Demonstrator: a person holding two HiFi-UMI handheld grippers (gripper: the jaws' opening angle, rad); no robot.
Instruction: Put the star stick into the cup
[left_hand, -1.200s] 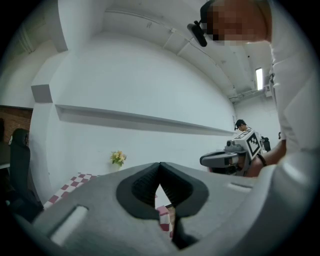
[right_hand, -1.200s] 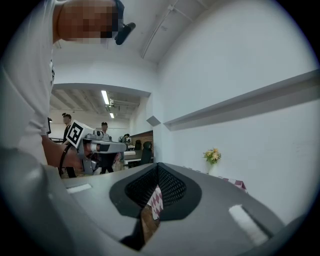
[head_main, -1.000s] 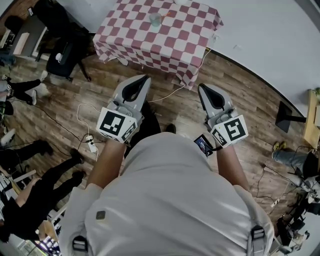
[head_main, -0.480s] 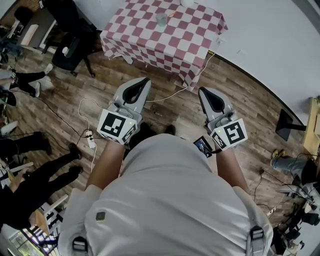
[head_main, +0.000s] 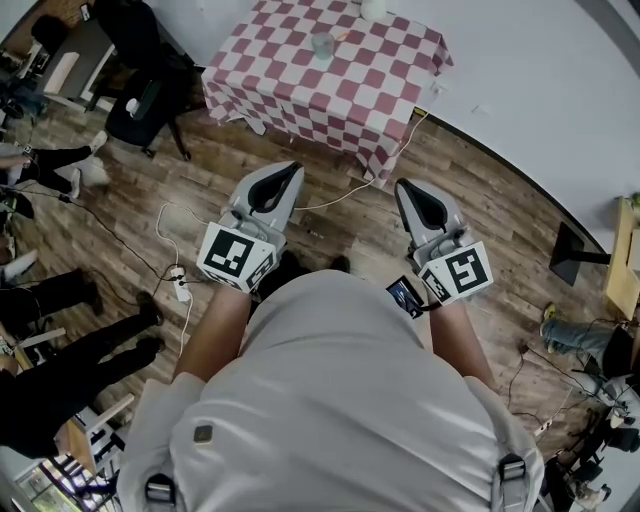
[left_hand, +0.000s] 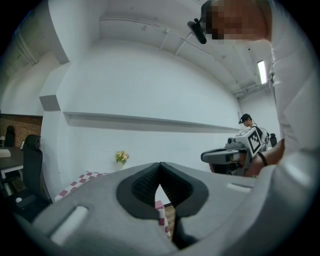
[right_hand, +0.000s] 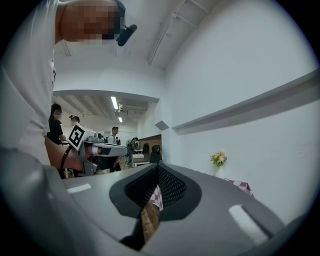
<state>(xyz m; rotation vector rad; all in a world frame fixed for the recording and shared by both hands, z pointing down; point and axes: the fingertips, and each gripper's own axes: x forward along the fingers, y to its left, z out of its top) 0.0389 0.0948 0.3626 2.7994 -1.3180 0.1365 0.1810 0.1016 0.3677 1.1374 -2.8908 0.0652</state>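
Note:
A clear cup stands on the far half of the red-and-white checkered table, well ahead of both grippers. Beside it lies a small orange thing, too small to identify as the star stick. My left gripper is held at waist height over the wooden floor, its jaws shut and empty. My right gripper is level with it, also shut with nothing in it. In the left gripper view the pads meet at the tip; the right gripper view shows the same. Neither gripper is near the table.
A small vase of flowers stands at the table's far edge by the white wall. A black office chair is left of the table, and people's legs show further left. Cables and a power strip lie on the floor; a black stand is at right.
The table has shifted slightly in the head view as the person moves. Both grippers keep their pose and stay shut.

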